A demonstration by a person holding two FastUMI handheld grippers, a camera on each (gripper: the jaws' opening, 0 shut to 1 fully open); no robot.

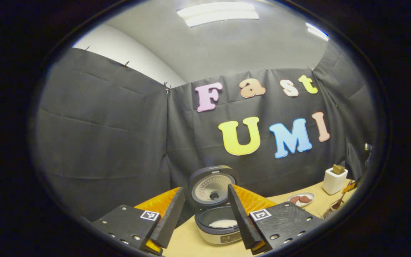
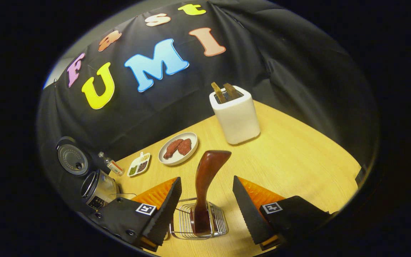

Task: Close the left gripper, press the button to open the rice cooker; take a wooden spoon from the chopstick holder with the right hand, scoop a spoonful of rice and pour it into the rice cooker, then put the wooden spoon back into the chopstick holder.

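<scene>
The rice cooker [image 1: 218, 214] sits open on the wooden table [image 2: 298, 157], lid upright and white rice inside, framed by the left gripper [image 1: 205, 217] with fingers apart, while the right gripper [image 2: 205, 210], likewise spread, flanks the glossy dark-brown wooden spoon [image 2: 207, 182] standing in the wire chopstick holder [image 2: 198, 223].
</scene>
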